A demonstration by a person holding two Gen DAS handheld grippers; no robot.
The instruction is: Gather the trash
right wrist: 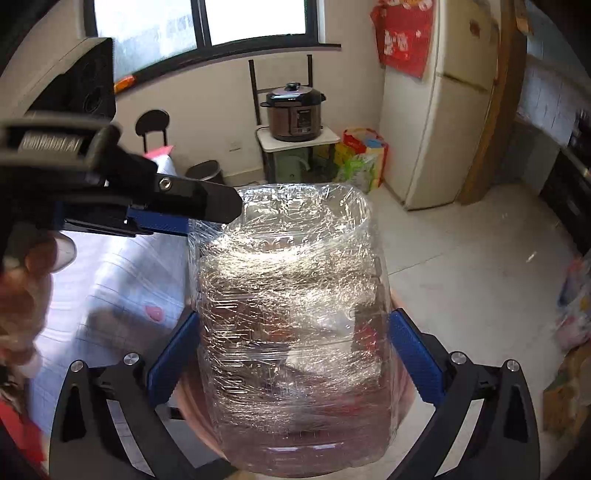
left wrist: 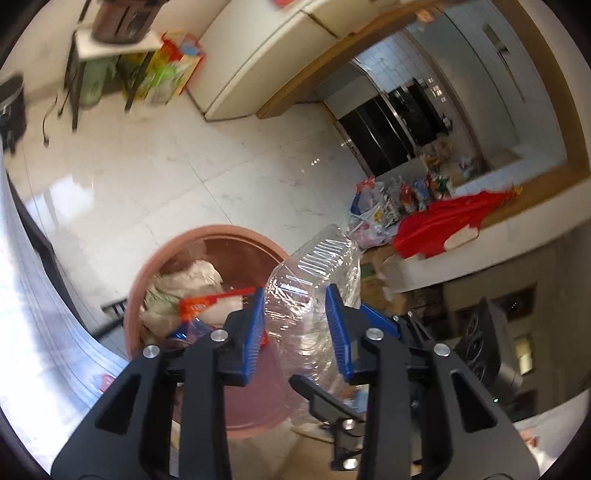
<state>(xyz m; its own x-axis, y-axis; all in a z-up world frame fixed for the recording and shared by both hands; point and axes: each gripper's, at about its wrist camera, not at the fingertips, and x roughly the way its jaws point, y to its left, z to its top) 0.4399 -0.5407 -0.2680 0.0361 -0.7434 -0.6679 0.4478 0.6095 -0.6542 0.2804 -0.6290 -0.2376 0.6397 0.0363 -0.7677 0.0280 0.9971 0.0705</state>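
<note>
Trash bin shows only leftward

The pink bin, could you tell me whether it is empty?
Not empty: the pink bin holds crumpled paper and a red wrapper.

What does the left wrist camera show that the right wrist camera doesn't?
Only the left wrist view shows the open top of the pink trash bin with paper and wrappers inside, plus a red cloth. Only the right wrist view shows the window and the pressure cooker. Both show the clear plastic container, gripped by the left gripper and the right gripper.
</note>
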